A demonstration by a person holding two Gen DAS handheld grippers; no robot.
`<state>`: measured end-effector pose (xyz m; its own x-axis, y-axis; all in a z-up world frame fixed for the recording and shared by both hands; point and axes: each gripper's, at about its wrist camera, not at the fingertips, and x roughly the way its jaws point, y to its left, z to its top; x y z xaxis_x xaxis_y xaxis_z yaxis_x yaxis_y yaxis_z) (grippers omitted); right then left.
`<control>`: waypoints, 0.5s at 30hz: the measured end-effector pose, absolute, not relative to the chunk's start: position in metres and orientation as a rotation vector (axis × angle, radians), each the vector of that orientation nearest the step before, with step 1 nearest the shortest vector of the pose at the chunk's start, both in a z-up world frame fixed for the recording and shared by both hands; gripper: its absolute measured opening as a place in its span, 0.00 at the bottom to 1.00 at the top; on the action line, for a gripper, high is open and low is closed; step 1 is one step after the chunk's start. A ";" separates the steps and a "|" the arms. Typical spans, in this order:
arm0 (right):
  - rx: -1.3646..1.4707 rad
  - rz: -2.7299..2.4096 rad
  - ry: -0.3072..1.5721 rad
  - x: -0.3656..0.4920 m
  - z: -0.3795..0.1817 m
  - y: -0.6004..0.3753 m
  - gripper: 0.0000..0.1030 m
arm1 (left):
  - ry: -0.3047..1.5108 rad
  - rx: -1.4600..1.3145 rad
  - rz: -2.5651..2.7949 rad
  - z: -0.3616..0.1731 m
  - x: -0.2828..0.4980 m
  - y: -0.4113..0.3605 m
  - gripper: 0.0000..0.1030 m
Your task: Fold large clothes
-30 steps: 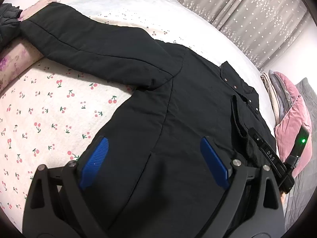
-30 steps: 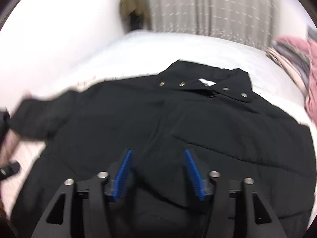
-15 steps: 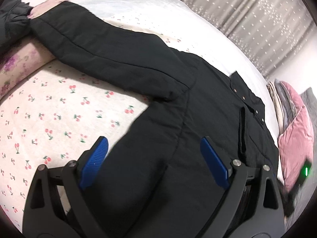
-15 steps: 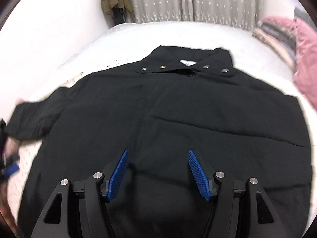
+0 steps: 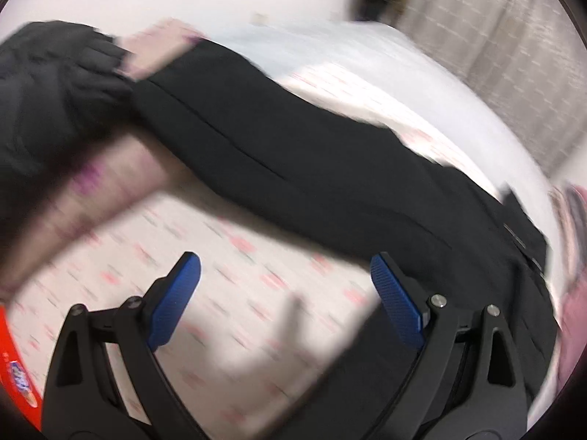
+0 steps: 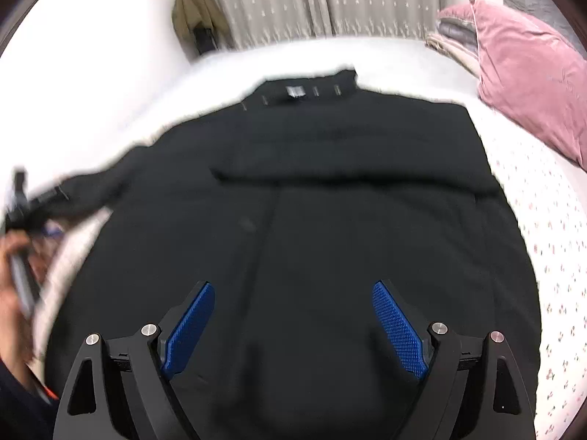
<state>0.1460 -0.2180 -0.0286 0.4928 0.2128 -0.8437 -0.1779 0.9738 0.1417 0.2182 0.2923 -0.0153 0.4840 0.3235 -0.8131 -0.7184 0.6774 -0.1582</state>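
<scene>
Jacket [image 6: 293,190] flat on bed [image 6: 532,220] — pillow [image 6: 528,73] behind, right

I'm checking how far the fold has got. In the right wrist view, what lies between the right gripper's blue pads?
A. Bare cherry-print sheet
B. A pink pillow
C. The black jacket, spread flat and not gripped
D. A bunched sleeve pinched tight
C: the black jacket lies flat under the right gripper, whose jaws are opening with nothing pinched.

Lighting: even, soft indoor light, no glare; my view is ringed by a dark fisheye vignette. Left view: heavy motion smear over the black padded jacket [image 5: 293,168] and cherry-print white bedsheet [image 5: 256,293]. Right view: sharper; jacket collar streaked, curtains above it bowed.
</scene>
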 end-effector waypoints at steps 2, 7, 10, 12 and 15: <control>0.055 0.233 1.033 0.149 -0.033 -0.224 0.87 | 0.826 -0.563 0.736 -0.017 0.220 0.317 0.91; 0.094 0.251 0.988 0.145 -0.021 -0.228 0.87 | 0.790 -0.693 0.841 -0.037 0.229 0.369 0.91; 0.080 0.262 0.964 0.145 -0.018 -0.226 0.87 | 0.731 -0.755 0.840 -0.049 0.235 0.380 0.90; 0.064 0.253 0.955 0.144 -0.017 -0.226 0.87 | 0.664 -0.753 0.841 -0.049 0.236 0.378 0.78; 0.054 0.228 0.961 0.146 -0.019 -0.228 0.87 | 0.651 -0.716 0.781 -0.047 0.242 0.372 0.20</control>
<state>0.1460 -0.2277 -0.0191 0.5507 0.2164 -0.8061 -0.1686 0.9747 0.1465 0.2418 0.3717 -0.0471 0.5466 0.3900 -0.7410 -0.7991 0.5074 -0.3224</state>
